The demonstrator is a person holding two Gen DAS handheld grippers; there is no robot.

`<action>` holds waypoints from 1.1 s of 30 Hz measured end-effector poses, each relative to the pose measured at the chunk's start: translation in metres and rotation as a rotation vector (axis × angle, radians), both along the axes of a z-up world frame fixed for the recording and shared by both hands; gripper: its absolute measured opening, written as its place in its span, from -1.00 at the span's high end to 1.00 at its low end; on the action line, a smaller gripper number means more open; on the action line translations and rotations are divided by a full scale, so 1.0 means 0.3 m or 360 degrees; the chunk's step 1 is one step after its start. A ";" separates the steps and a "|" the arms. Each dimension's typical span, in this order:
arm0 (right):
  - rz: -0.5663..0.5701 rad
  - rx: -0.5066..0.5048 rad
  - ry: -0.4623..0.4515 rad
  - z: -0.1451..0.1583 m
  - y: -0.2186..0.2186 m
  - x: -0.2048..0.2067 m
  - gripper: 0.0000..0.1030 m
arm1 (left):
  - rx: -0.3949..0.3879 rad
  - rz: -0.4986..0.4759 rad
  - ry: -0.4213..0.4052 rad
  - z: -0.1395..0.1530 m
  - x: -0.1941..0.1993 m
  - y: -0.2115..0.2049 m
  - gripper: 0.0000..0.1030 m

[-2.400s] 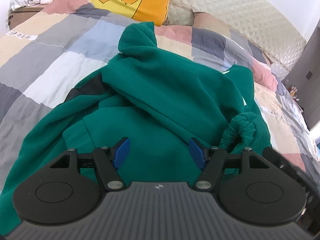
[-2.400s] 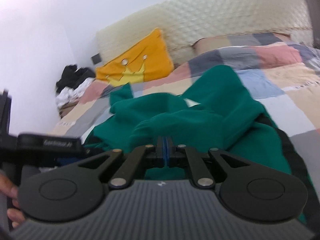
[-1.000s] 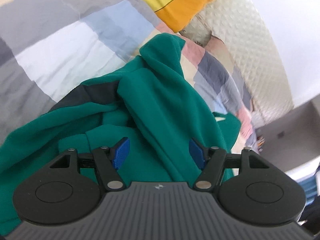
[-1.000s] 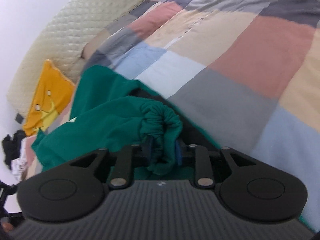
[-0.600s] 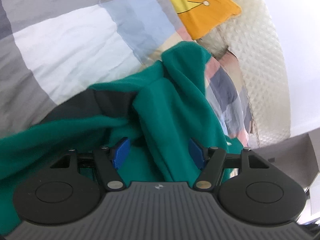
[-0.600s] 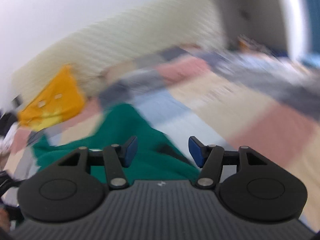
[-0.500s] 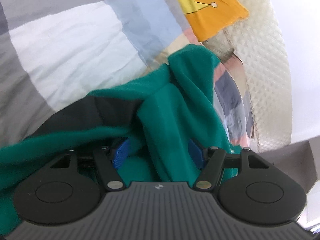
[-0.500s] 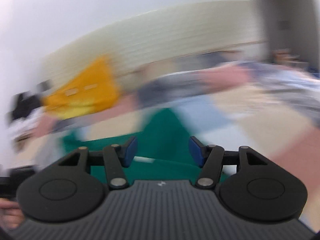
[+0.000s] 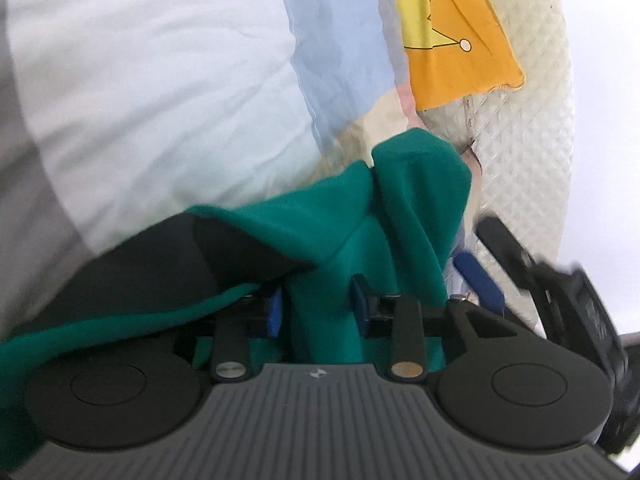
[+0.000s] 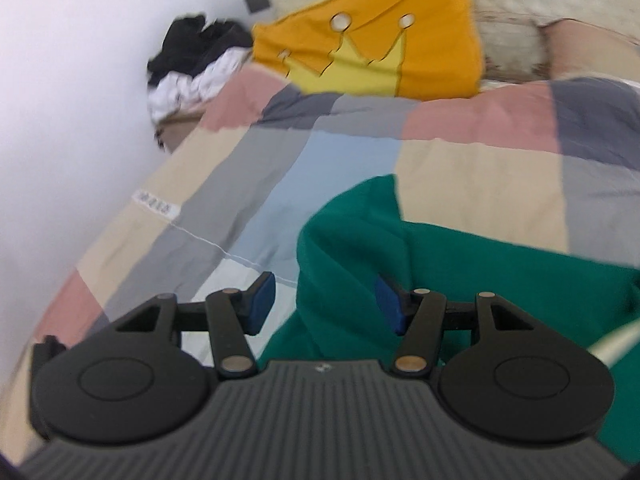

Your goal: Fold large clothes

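A green hoodie (image 9: 360, 224) with a black panel (image 9: 168, 264) lies crumpled on a patchwork quilt (image 9: 152, 92). My left gripper (image 9: 316, 308) is low on it, its jaws closing, and both blue pads press a raised green fold. In the right wrist view the hoodie (image 10: 460, 272) fills the lower right. My right gripper (image 10: 324, 304) stands open over the hoodie's left edge, with fabric between the pads but not pinched. One of the right gripper's blue fingers (image 9: 478, 284) shows just right of the fold in the left wrist view.
A yellow crown pillow (image 10: 372, 52) leans on the quilted cream headboard (image 9: 528, 160) at the bed's head. A pile of black and white clothes (image 10: 192, 64) sits beside the bed by the white wall (image 10: 80, 80). Bare quilt (image 10: 240, 184) stretches left of the hoodie.
The left gripper sank onto the green fold and its jaws narrowed on it. The right gripper let go of the bunched cuff, opened and swung across to the hoodie's other edge.
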State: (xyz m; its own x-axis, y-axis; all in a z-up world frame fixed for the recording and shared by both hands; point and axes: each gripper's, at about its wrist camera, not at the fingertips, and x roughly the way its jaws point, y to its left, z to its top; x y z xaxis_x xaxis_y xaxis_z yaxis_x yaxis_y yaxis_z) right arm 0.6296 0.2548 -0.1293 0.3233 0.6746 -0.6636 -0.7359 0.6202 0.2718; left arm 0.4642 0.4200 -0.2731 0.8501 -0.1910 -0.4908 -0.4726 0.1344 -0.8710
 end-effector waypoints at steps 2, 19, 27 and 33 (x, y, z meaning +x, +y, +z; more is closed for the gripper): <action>0.0044 -0.0079 -0.0022 -0.029 0.065 0.017 -0.13 | 0.0010 -0.0029 -0.0008 -0.001 0.001 0.016 0.49; -0.0170 0.0083 -0.0173 0.091 0.009 0.067 0.82 | 0.0075 0.0165 -0.0243 0.081 -0.120 0.041 0.83; -0.0294 0.0051 -0.0107 -0.039 0.019 0.143 0.83 | 0.0158 0.0218 -0.0208 0.126 -0.136 0.027 0.84; -0.0213 0.0059 -0.0129 -0.138 0.134 0.147 0.84 | 0.0189 0.0260 -0.0107 0.084 -0.124 0.064 0.84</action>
State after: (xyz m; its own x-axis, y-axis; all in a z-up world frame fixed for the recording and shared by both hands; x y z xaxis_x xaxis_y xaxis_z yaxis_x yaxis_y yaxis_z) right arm 0.6736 0.2950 -0.1708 0.4637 0.6453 -0.6071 -0.6678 0.7049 0.2391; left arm 0.4270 0.4392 -0.2478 0.8966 0.0079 -0.4427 -0.4379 0.1646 -0.8838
